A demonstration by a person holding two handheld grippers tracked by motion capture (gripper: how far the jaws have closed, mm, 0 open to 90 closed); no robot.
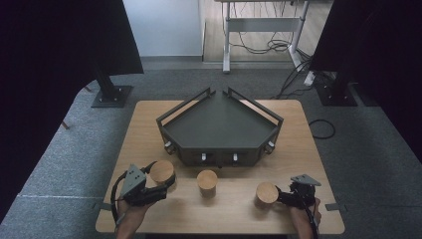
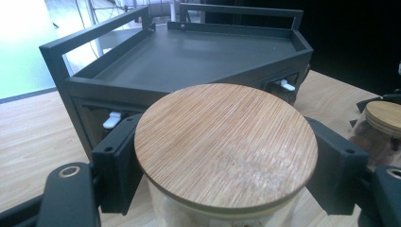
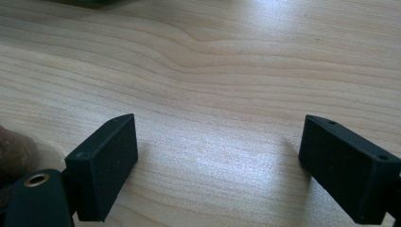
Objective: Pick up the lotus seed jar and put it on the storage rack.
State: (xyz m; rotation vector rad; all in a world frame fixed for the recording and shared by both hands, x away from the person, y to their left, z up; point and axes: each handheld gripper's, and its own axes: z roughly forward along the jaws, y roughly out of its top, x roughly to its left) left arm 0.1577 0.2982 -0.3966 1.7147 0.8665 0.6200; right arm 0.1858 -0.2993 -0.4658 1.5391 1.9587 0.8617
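A: What is gripped by the left gripper [image 1: 160, 188]?

B: A glass jar with a round bamboo lid [image 2: 226, 144] is clamped between its two black jaws. In the left gripper view the pads [image 2: 118, 163] are pressed against the sides just under the lid. Brown contents can be made out faintly through the glass.

A: Where is that jar placed on the table [image 1: 149, 129]?

B: It is seen at the near left of the wooden table, just in front of the left corner of the dark grey tray [image 1: 219, 130]. Whether its base is resting on the wood or is lifted cannot be told.

A: And the right gripper [image 1: 281, 196]?

B: Its jaws are spread wide, and bare wood is seen between them in the right gripper view. Nothing is held. In the high view it is pointed toward a second lidded jar [image 1: 267, 193] at the near right, just beside it; contact cannot be confirmed.

A: Is anything else set out?

B: A third jar [image 1: 207, 181] is stood between the other two, close to the front of the tray. The tray itself is five-sided, with raised rails, and small white latches [image 2: 111, 120] are fitted along its front face. No jar is placed in it.
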